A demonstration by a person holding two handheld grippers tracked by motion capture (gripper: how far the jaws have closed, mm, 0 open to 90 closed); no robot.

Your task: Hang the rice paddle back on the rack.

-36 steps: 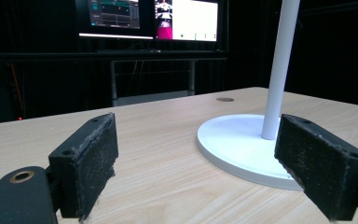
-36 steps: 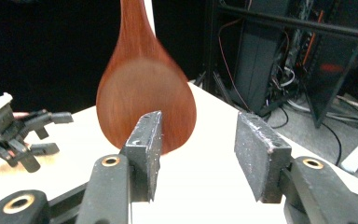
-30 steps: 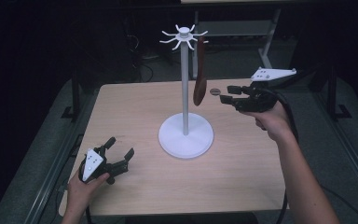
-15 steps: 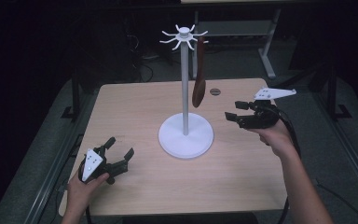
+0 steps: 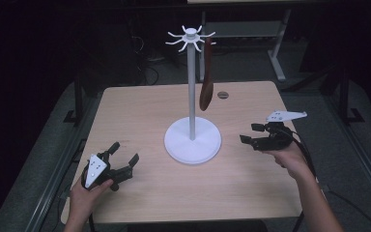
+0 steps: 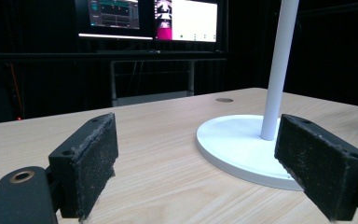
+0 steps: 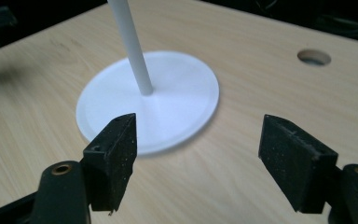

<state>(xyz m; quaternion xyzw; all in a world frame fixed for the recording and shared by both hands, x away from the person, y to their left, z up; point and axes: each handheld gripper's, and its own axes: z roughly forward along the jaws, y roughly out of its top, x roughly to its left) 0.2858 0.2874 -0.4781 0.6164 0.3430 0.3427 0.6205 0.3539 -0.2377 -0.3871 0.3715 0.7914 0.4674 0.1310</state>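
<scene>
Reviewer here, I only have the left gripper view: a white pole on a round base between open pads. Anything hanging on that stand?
Observer: Yes, a dark brown spoon-like utensil hangs from the stand's top hooks, clear of the table.
Operator: Are the right tongs holding something?
Observer: No, the right tongs are open and empty, aimed at the base.
Operator: Where are they?
Observer: Right of the base, low over the table.

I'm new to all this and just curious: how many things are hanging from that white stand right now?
1. A dark reddish-brown spoon-shaped utensil hangs from a hook on the right side of the white stand, dangling above the table beside the pole. The other hooks look bare.
</scene>
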